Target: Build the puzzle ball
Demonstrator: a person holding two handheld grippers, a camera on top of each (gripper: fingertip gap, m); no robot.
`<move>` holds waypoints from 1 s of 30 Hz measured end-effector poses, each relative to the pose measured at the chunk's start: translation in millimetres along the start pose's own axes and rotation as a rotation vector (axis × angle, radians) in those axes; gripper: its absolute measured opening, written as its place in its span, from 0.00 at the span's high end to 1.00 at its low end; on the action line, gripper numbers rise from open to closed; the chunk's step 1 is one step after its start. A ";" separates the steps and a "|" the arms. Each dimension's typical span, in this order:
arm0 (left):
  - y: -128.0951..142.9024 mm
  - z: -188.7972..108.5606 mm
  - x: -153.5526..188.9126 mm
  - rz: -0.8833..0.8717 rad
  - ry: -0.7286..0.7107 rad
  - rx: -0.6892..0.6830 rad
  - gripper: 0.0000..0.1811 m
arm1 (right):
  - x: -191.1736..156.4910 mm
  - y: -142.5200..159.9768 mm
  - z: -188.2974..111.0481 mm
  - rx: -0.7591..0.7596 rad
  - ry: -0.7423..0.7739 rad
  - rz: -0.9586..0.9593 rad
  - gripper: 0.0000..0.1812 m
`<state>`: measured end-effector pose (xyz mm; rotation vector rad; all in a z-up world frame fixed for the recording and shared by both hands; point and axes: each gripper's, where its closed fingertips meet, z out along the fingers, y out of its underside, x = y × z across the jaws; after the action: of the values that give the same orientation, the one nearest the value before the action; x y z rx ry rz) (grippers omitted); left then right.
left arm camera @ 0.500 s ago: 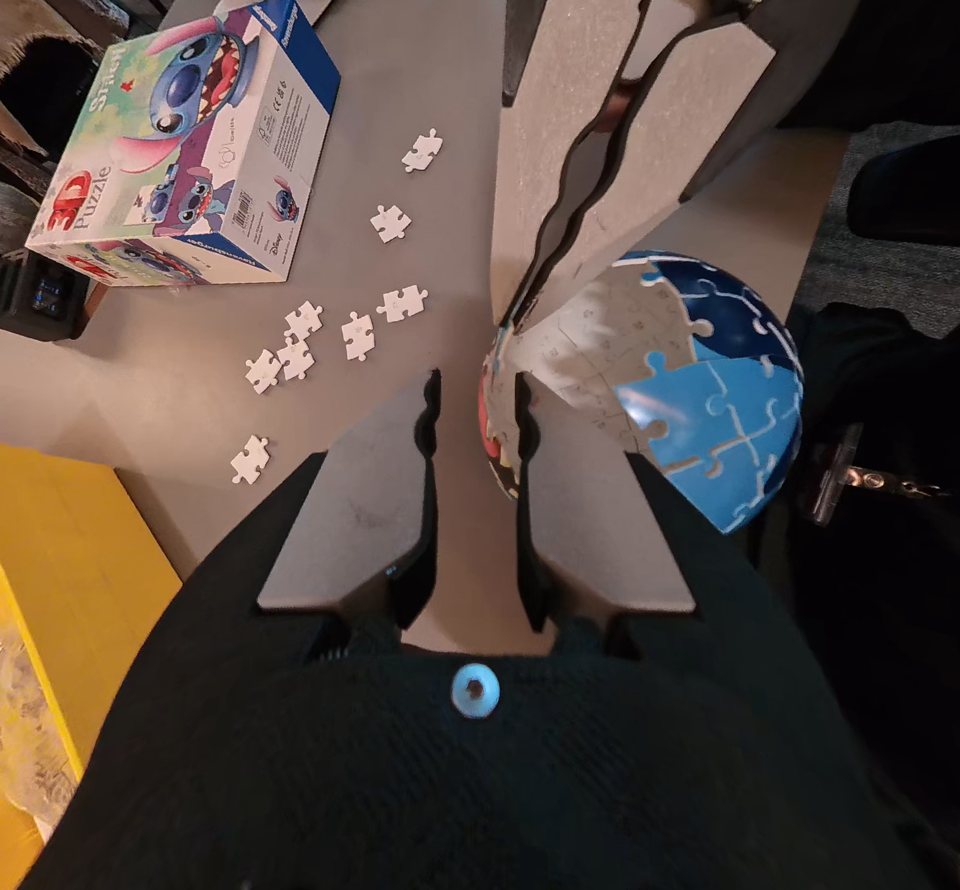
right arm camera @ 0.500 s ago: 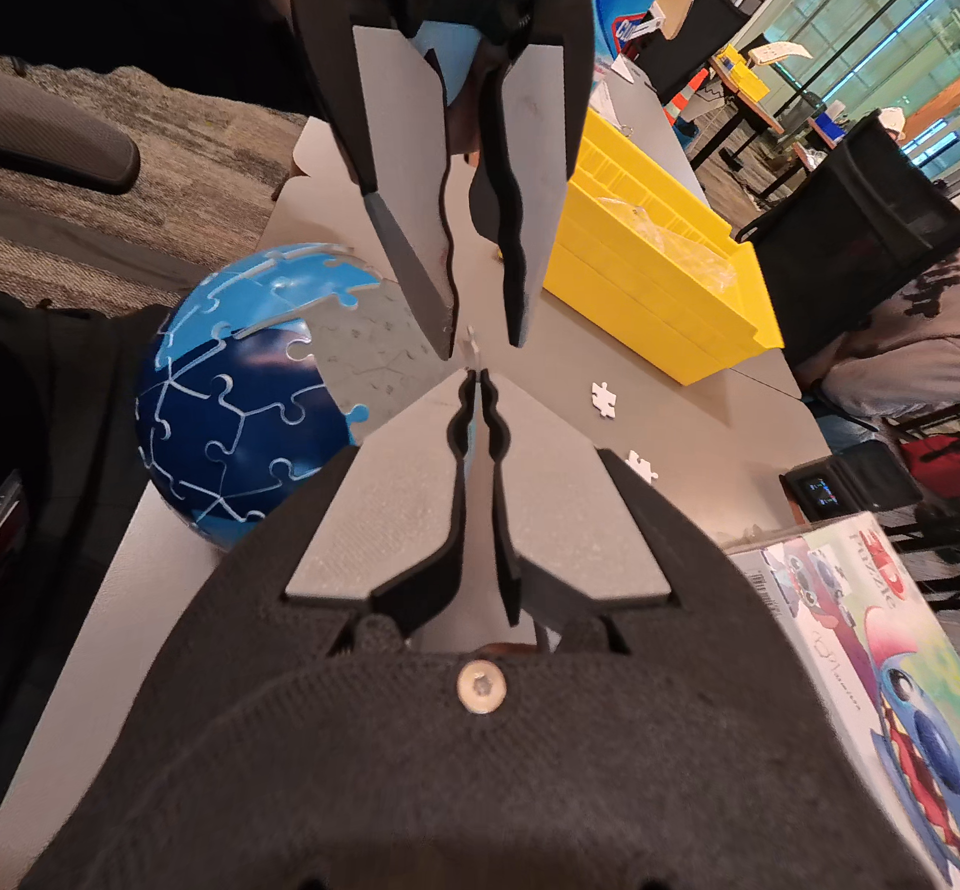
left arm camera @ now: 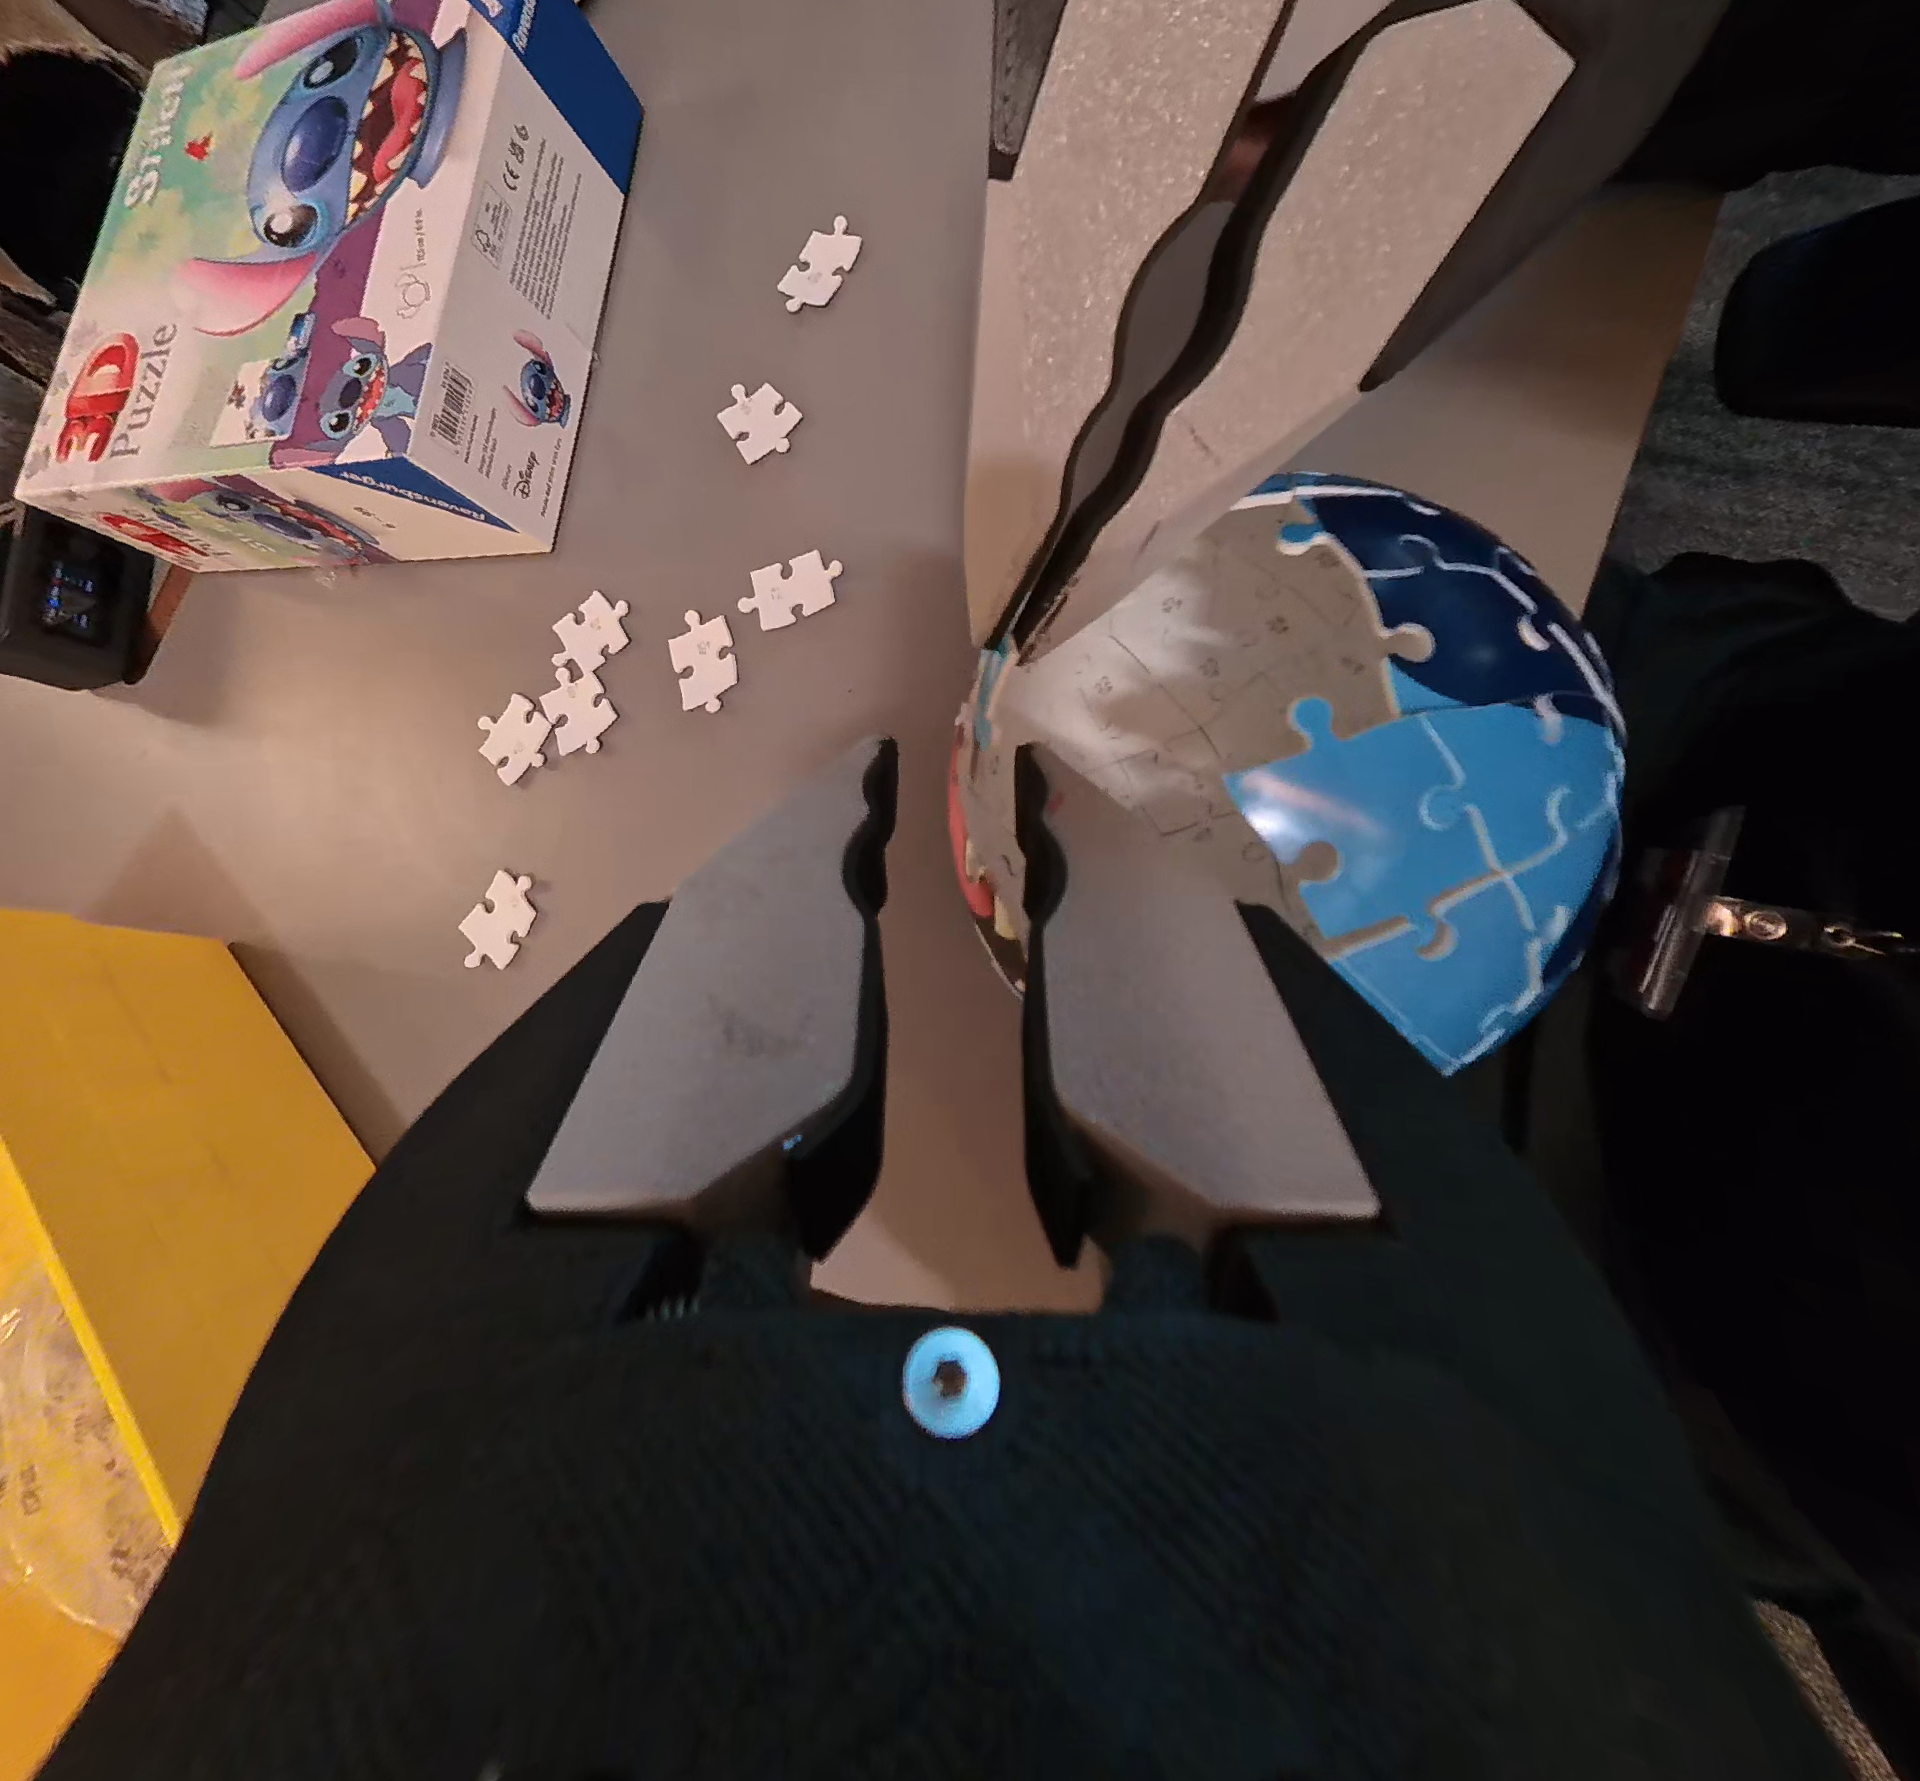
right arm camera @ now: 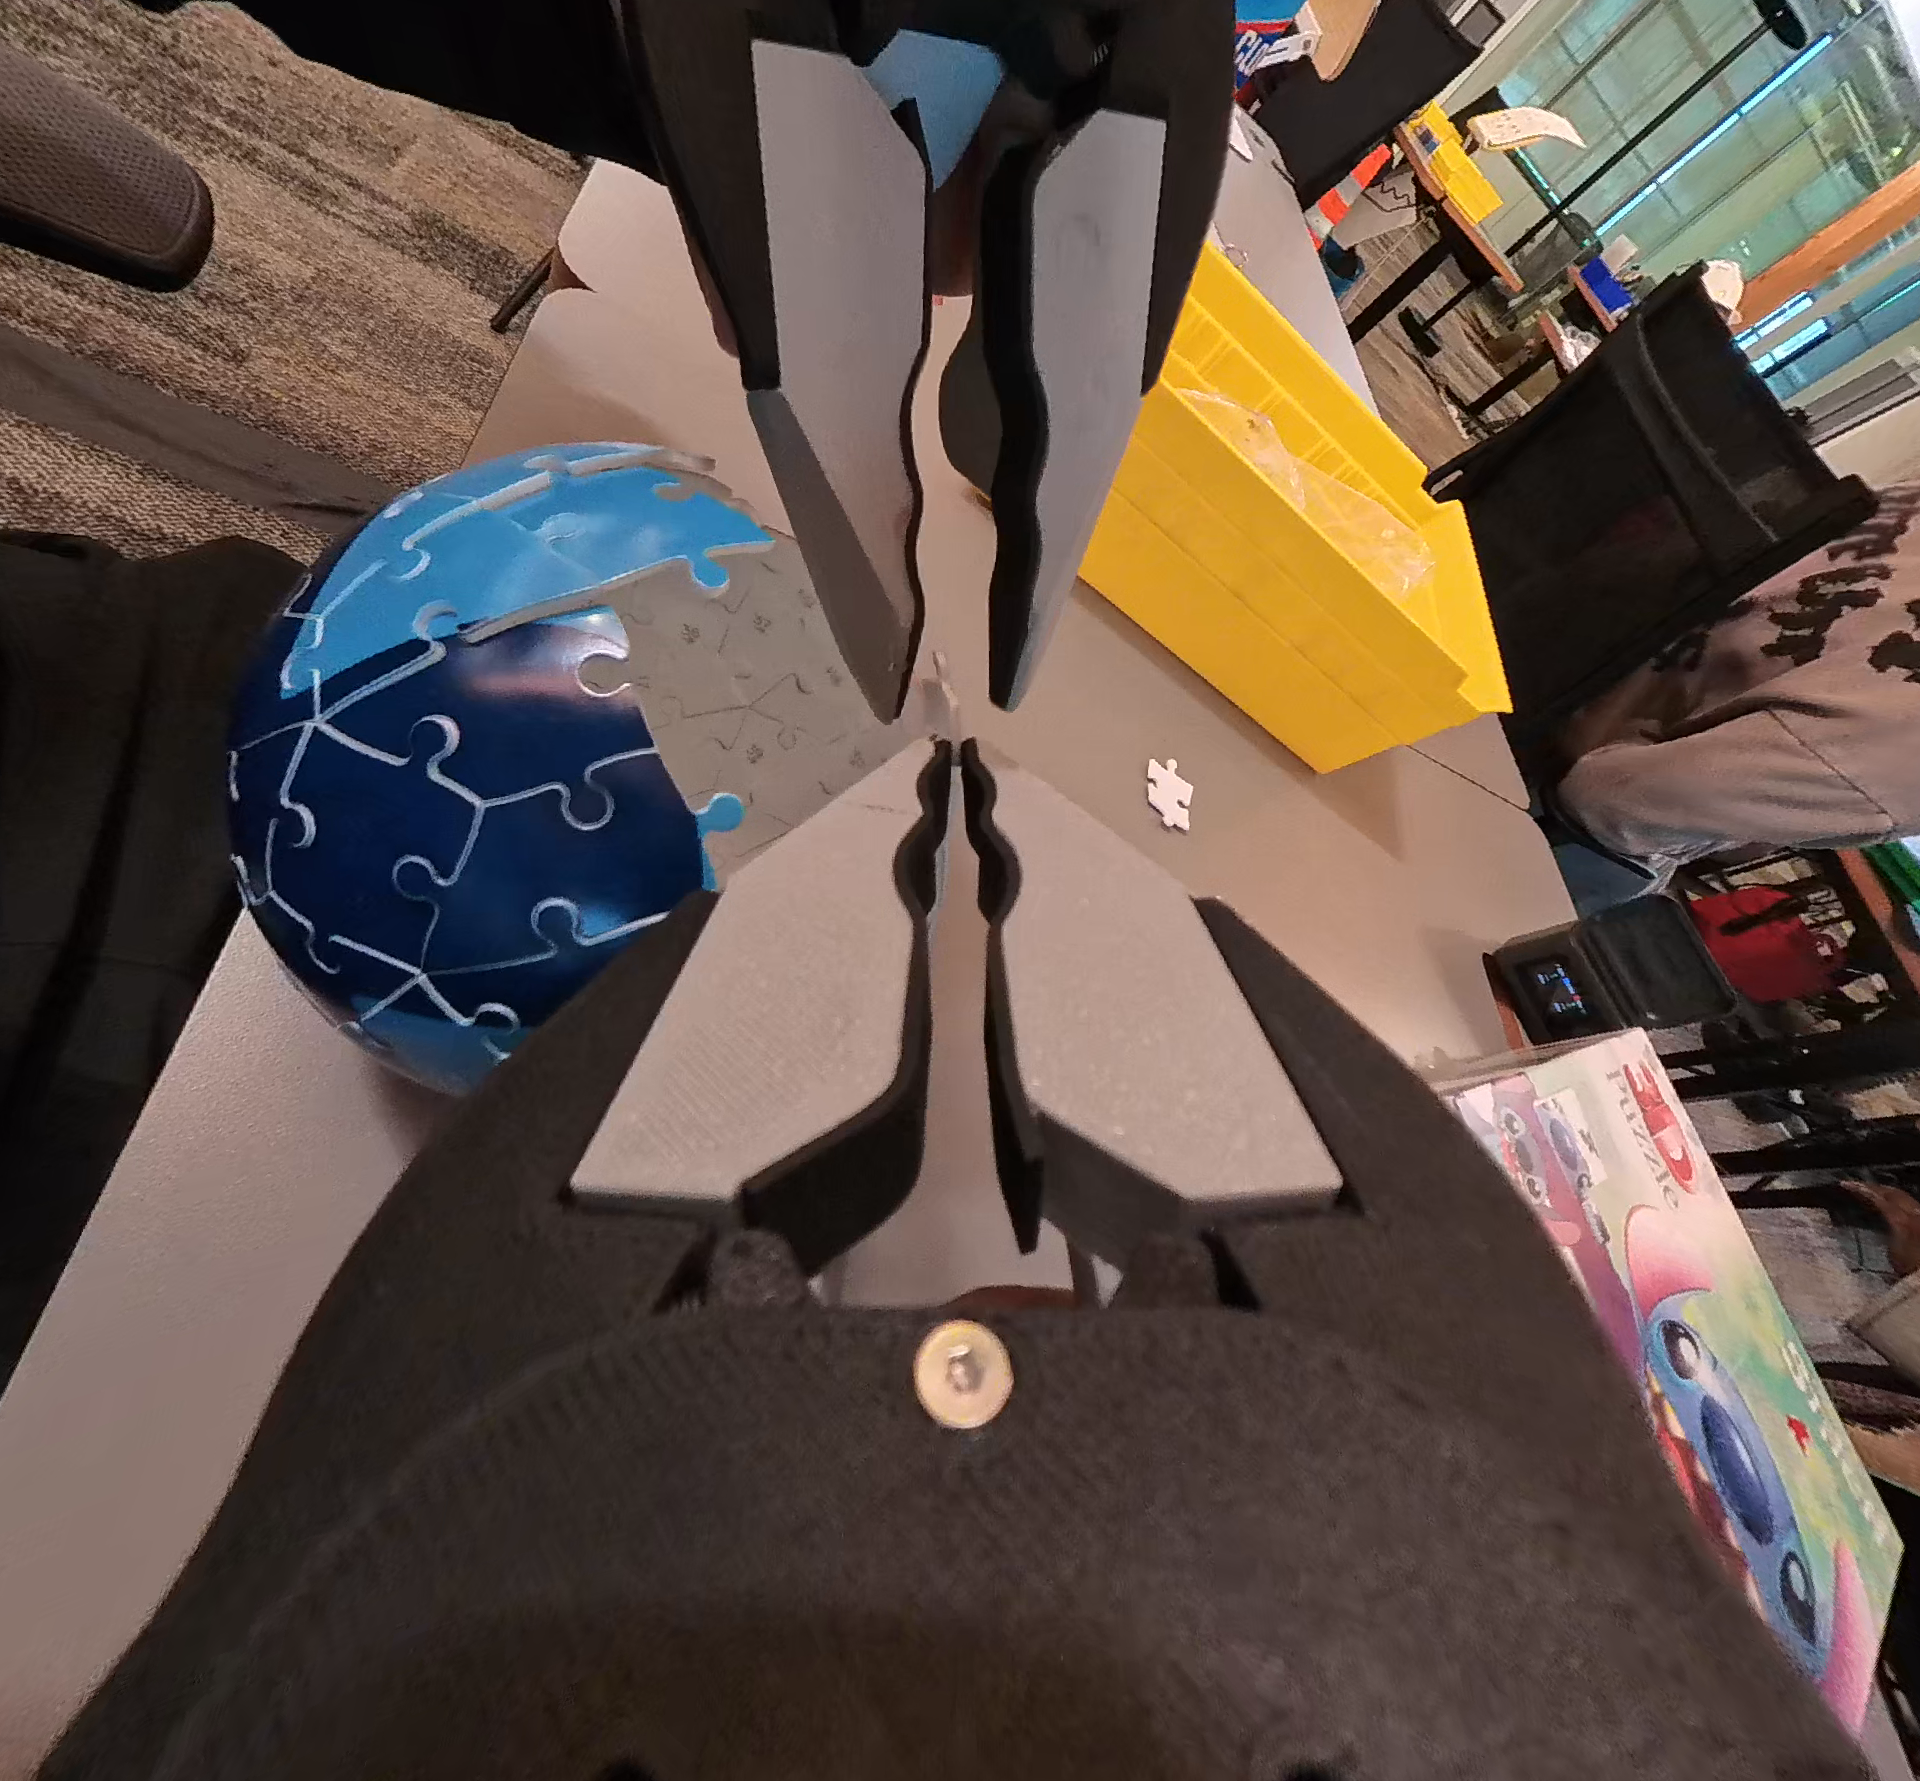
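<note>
The partly built puzzle ball (left arm camera: 1455, 796) rests on the grey table near its edge, blue shell outside and grey inside showing through the gap; it also shows in the right wrist view (right arm camera: 436, 796). My right gripper (right arm camera: 956, 744) is shut on a thin puzzle piece (right arm camera: 941, 692), seen edge-on, at the ball's open rim. In the left wrist view it comes down from the top (left arm camera: 1023, 645). My left gripper (left arm camera: 956, 760) is open, its tips either side of the ball's rim, and faces the right one tip to tip (right arm camera: 948, 701).
Several loose white pieces (left arm camera: 707, 661) lie face down left of the ball, and one shows in the right wrist view (right arm camera: 1169, 793). The puzzle box (left arm camera: 332, 277) stands beyond them. A yellow bin (right arm camera: 1299, 536) sits on the table. A person (right arm camera: 1766, 692) sits farther off. Only a small space, under 4 cm, lies between the two pairs of fingers.
My left gripper's fingers stand slightly closer together around the held piece. The right gripper and the ball have hardly moved.
</note>
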<state>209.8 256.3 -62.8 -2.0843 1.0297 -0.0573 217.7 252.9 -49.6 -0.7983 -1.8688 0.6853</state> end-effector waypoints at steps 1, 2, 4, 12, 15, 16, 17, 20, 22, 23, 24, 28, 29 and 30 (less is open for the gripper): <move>0.4 0.5 0.6 0.002 0.004 -0.005 0.89 | 0.1 0.0 -0.1 0.000 0.001 -0.005 1.00; 0.6 1.0 0.8 0.003 0.005 -0.008 0.89 | 0.2 0.0 -0.1 0.000 0.004 -0.010 1.00; 0.6 1.9 1.0 0.005 0.008 -0.011 0.89 | -0.6 -0.1 -0.2 -0.001 0.001 -0.017 1.00; 1.6 4.5 0.9 0.006 0.018 -0.022 0.91 | -0.5 0.5 0.2 -0.003 0.003 -0.024 1.00; 0.7 4.4 1.2 0.009 0.019 -0.020 0.91 | -0.2 0.4 0.0 0.003 -0.002 -0.017 1.00; 0.5 4.4 1.2 0.011 0.017 -0.020 0.91 | -0.1 0.4 -0.1 0.003 -0.002 -0.017 1.00; 0.4 4.5 1.3 0.013 0.016 -0.021 0.91 | -0.1 0.2 -0.3 0.004 -0.002 -0.017 1.00; -0.2 3.5 1.6 0.015 0.011 -0.022 0.89 | -0.8 -1.4 -0.7 0.011 -0.004 -0.017 1.00; -1.4 1.5 2.9 0.021 0.013 -0.014 0.88 | -1.7 -4.7 -1.6 0.029 -0.010 -0.011 1.00; -2.2 0.3 3.1 0.022 0.011 -0.008 0.88 | -2.0 -6.4 -2.2 0.040 -0.015 -0.005 1.00; -2.8 -1.2 3.5 0.023 0.011 -0.004 0.87 | -2.3 -8.1 -3.0 0.051 -0.021 0.004 1.00; -4.2 -12.8 -1.8 0.012 -0.008 0.028 0.85 | 5.5 -23.4 -15.8 0.161 -0.025 0.079 1.00; -4.0 -17.4 -5.4 0.001 -0.018 0.043 0.85 | 13.3 -26.3 -22.6 0.196 -0.013 0.121 1.00; -2.6 -22.6 -10.2 -0.016 -0.032 0.057 0.84 | 24.6 -25.6 -29.8 0.220 0.010 0.177 1.00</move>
<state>196.6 250.0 -42.6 -2.0356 0.9814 -0.0603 231.0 259.2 -5.6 -0.8272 -1.6914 0.9780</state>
